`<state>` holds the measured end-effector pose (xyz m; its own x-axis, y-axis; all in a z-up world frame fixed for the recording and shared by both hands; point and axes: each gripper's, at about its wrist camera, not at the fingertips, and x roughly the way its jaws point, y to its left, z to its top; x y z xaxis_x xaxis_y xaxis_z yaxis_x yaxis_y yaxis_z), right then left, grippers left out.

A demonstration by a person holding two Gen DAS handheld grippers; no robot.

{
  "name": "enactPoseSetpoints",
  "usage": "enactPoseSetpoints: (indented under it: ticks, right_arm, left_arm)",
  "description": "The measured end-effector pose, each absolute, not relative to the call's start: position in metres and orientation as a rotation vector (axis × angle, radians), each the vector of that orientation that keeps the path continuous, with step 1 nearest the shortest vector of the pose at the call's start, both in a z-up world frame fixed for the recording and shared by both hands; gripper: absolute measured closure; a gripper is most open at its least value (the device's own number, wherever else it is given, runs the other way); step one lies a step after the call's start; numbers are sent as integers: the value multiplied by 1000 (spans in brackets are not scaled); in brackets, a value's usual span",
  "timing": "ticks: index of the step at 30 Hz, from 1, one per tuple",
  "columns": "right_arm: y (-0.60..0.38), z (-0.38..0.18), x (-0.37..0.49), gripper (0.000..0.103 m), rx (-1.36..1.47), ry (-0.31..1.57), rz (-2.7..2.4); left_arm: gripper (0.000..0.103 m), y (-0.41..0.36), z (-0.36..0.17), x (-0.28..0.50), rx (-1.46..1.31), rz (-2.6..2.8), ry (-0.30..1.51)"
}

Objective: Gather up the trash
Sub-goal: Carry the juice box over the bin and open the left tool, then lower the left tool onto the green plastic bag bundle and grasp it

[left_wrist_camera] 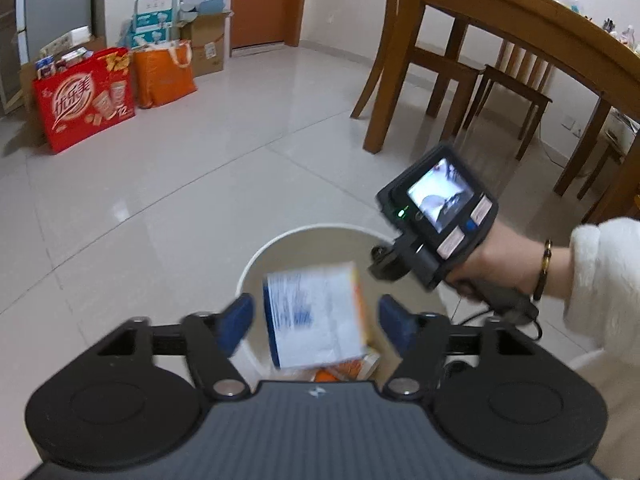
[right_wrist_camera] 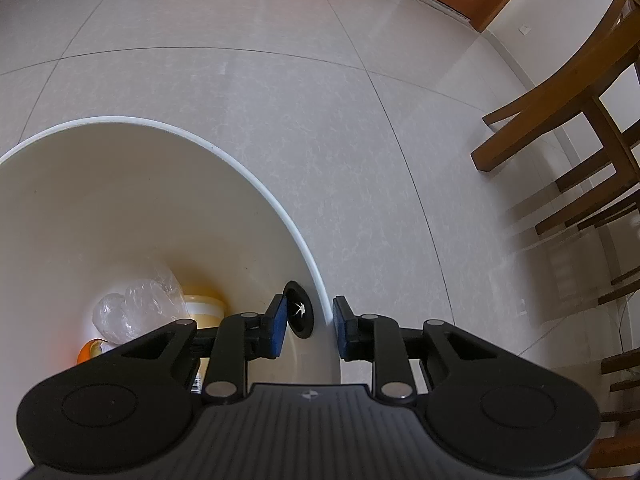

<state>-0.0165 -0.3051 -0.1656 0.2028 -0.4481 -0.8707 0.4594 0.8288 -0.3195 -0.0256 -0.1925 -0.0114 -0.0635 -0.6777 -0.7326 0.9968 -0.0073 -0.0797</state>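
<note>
At the lower centre, the left tool [left_wrist_camera: 316,320] stands open, dropping a box [left_wrist_camera: 316,316] into the bin [left_wrist_camera: 256,264], whose rim the right tool [right_wrist_camera: 310,328] grips; next, fetch more trash

Pale glossy floor tiles [left_wrist_camera: 200,184] spread ahead of the left gripper, reflecting soft light. Farther ahead to its left, a red gift bag [left_wrist_camera: 86,100], an orange bag [left_wrist_camera: 164,72] and cardboard boxes [left_wrist_camera: 206,42] stand against a white wall beside a brown door [left_wrist_camera: 270,0]. A wooden table [left_wrist_camera: 516,12] with chairs [left_wrist_camera: 508,96] stands ahead to the right.
</note>
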Motion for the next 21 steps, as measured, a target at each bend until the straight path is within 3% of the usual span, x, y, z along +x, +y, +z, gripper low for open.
enactPoseSetpoints:
  ticks: [7,21]
  right_arm:
    - [-305,-165,-17,74,22,1210,-626]
    - [-306,-165,-17,75,15,1213,-628]
  left_arm:
    - [19,-195,-42,-30,632,-1495,741]
    - [8,-149,-76,36,573,-1291,814]
